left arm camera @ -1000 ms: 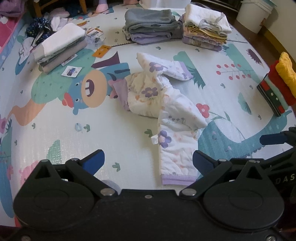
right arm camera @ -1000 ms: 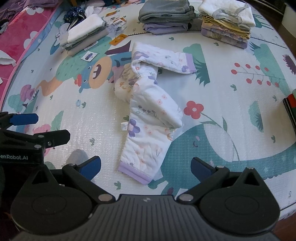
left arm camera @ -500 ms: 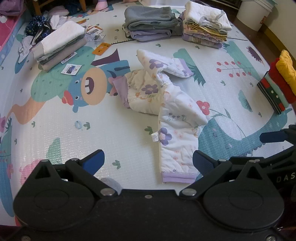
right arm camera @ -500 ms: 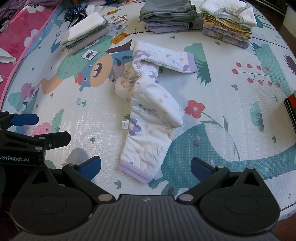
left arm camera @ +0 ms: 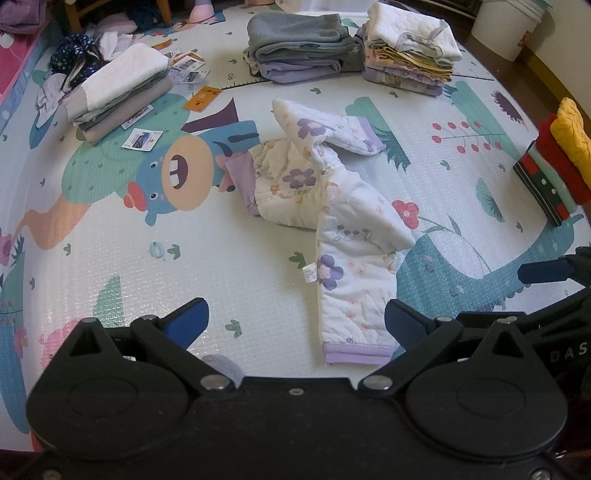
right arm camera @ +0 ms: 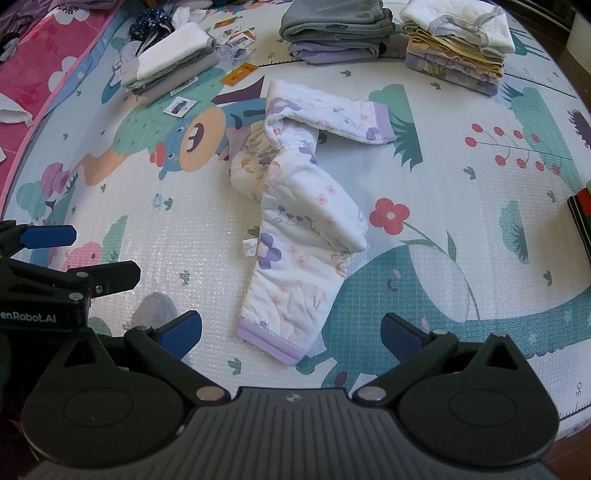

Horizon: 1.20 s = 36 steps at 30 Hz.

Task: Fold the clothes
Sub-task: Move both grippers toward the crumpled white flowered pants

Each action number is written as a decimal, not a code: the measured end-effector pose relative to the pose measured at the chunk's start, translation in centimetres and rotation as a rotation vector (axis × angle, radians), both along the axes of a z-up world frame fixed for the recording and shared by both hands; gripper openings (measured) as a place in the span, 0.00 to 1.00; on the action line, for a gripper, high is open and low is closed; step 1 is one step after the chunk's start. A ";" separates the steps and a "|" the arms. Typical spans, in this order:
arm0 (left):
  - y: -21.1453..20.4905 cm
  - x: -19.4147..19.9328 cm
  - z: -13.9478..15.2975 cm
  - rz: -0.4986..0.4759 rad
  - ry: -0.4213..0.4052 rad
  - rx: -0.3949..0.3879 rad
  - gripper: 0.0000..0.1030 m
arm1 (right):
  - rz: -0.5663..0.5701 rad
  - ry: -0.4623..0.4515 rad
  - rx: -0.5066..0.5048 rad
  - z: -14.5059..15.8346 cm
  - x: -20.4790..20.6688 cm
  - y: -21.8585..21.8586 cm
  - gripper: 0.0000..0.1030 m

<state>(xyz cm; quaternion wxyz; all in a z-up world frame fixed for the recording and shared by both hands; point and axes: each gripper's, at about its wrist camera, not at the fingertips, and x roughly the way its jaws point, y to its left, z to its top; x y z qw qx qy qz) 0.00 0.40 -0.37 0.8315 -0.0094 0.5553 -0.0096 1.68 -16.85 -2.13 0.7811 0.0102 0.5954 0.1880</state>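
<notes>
A pair of white quilted child's trousers with purple flowers and lilac cuffs [left arm camera: 332, 206] lies crumpled on the play mat, one leg stretched toward me, the other bent away. It also shows in the right wrist view [right arm camera: 295, 206]. My left gripper [left arm camera: 295, 321] is open and empty, just short of the near cuff [left arm camera: 356, 354]. My right gripper [right arm camera: 291, 332] is open and empty, with the near cuff [right arm camera: 269, 341] between its fingertips' line. The left gripper's fingertip [right arm camera: 48, 236] shows at the left of the right wrist view.
Folded stacks sit at the mat's far side: grey-purple [left arm camera: 299, 48], yellow-white [left arm camera: 410, 51], white-grey [left arm camera: 122, 92]. A red-yellow stack [left arm camera: 557, 162] lies right. Paper tags [left arm camera: 142, 139] and a hair tie [left arm camera: 158, 250] lie loose. A white bucket [left arm camera: 509, 26] stands beyond.
Both grippers have eased slightly back or upward from the trousers. The view shifted a little. The trousers have not moved and both grippers stay open.
</notes>
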 end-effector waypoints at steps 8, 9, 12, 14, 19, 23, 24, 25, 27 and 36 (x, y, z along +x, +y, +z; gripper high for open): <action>0.0 -0.1 0.0 -0.001 -0.003 -0.001 1.00 | 0.001 0.003 -0.001 -0.1 0.1 0.0 1.00; 0.0 -0.2 0.0 -0.001 -0.003 -0.002 1.00 | 0.001 0.004 -0.001 -0.1 0.1 0.0 1.00; 0.0 0.0 0.1 0.000 -0.004 -0.002 1.00 | 0.001 0.005 -0.001 -0.1 0.1 0.0 1.00; 0.0 0.0 0.1 0.000 -0.004 -0.002 1.00 | 0.004 0.004 0.000 -0.2 0.1 0.0 1.00; 0.0 0.0 0.1 0.000 -0.005 -0.002 1.00 | 0.004 0.007 0.000 -0.2 0.1 0.0 1.00; 0.0 0.0 0.2 0.004 -0.007 0.001 1.00 | 0.004 0.009 0.000 -0.1 0.1 0.0 1.00; 0.0 0.0 0.2 0.007 -0.006 0.002 1.00 | 0.005 0.009 0.000 -0.1 0.1 0.1 1.00; 0.0 0.1 0.2 0.010 -0.005 0.002 1.00 | 0.006 0.009 0.000 -0.1 0.1 0.1 1.00; 0.2 0.1 0.1 0.018 0.000 -0.003 1.00 | 0.013 0.013 0.008 -0.1 0.1 0.2 1.00; 0.9 1.1 -0.3 0.060 -0.019 -0.052 0.99 | 0.049 -0.024 0.007 -0.7 1.0 0.5 0.99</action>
